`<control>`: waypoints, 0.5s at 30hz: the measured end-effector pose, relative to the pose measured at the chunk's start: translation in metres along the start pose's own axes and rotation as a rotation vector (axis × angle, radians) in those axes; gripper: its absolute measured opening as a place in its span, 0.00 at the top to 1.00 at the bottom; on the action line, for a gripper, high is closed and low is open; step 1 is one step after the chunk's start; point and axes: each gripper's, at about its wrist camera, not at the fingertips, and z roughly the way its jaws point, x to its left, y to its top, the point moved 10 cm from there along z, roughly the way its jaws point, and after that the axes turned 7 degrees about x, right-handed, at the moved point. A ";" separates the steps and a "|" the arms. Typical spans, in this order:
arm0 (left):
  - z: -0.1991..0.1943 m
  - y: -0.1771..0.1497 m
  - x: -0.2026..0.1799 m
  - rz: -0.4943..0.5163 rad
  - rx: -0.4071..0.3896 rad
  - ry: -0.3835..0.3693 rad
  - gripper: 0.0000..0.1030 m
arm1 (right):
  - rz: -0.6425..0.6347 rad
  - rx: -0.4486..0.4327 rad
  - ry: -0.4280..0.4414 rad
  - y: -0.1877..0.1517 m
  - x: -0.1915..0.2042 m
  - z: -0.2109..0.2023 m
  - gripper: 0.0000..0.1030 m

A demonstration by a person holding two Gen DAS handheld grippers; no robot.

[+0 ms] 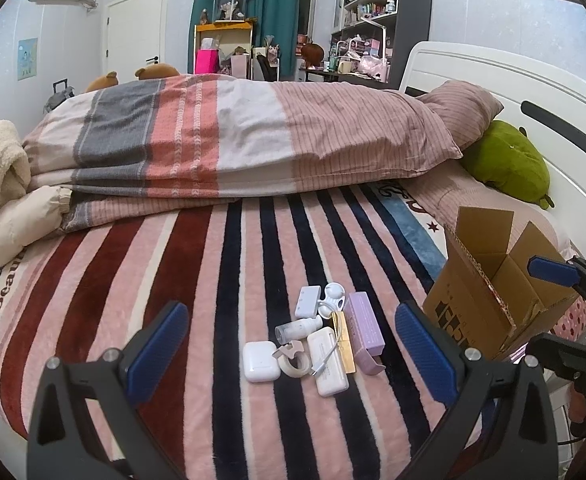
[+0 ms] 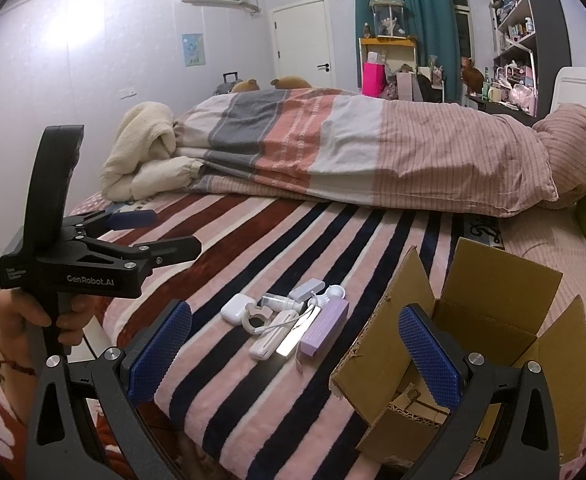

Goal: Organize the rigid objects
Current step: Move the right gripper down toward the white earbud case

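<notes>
Hovering wide open, empty: left tool (image 1: 293,344) over clutter (image 1: 321,336); right tool (image 2: 297,344) likewise.

Striped blanket (image 1: 221,280): pink, dark red, navy and cream bands. Folded quilt (image 1: 221,140): grey, coral, white blocks, then fine pink pinstripe. Cardboard box (image 2: 489,320): plain brown, black print on one side. Small items: white earbud case (image 1: 259,361); lilac carton (image 1: 364,328); white flat case (image 1: 327,362); slim bar (image 1: 343,340), seemingly gold, glare obscuring it. Plush toy (image 1: 507,162): olive green. Curtain (image 1: 249,4): teal. Left gripper (image 1: 293,344) and right gripper (image 2: 295,354): black frames, blue textured pads (image 1: 159,346).
</notes>
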 end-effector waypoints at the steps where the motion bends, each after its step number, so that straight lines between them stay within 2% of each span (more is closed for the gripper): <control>1: 0.001 0.000 -0.001 -0.002 0.001 -0.002 0.00 | -0.001 0.000 0.002 0.000 0.000 0.000 0.00; 10: 0.001 -0.002 0.003 -0.011 -0.003 0.001 0.00 | -0.010 0.000 0.049 -0.003 0.010 0.005 0.00; 15: 0.001 -0.006 0.023 -0.043 -0.007 0.000 0.00 | -0.103 -0.037 0.075 0.004 0.035 0.005 0.00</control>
